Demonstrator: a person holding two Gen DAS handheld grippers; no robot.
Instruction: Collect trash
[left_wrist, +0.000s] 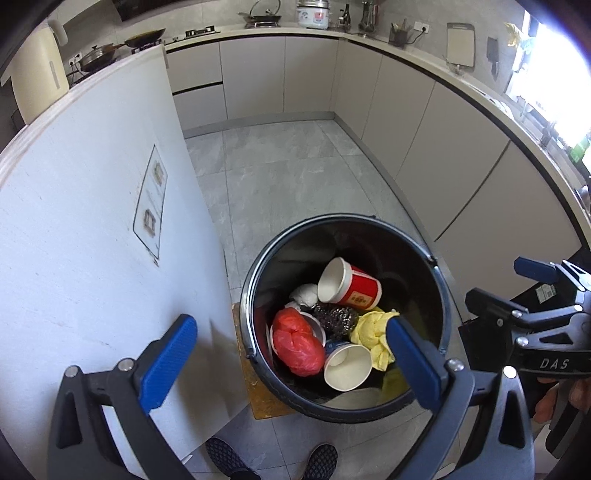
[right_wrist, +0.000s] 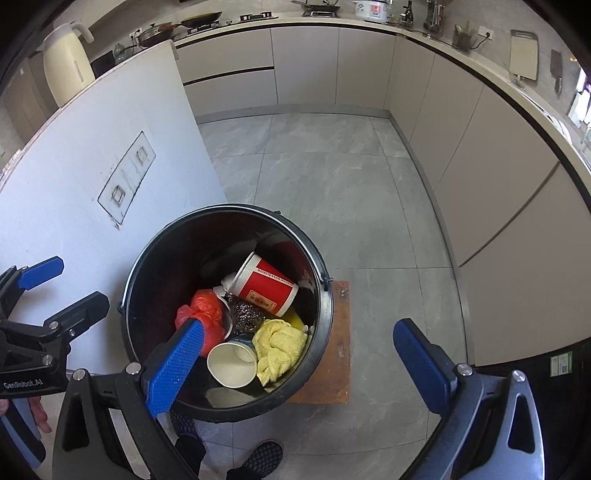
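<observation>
Trash bucket below both tongs

Left tongs (left_wrist: 291, 354) and right tongs (right_wrist: 299, 362) hang wide, empty, above the round black plastic bucket (right_wrist: 325, 306) on the floor; its red paper cup (right_wrist: 266, 284) lies sideways, nearer the right.

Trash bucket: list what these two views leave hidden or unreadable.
- Bucket floor: both wrist views, covered by the red cup, red bag, scouring pad, yellow cloth and white cup.
- Yellow cloth, near part: left wrist view, behind the left gripper finger.
- Red bag, lower part: right wrist view, behind the right gripper finger.
- Red cup print: too small to read.
- Board under the bucket: mostly hidden by it.
</observation>
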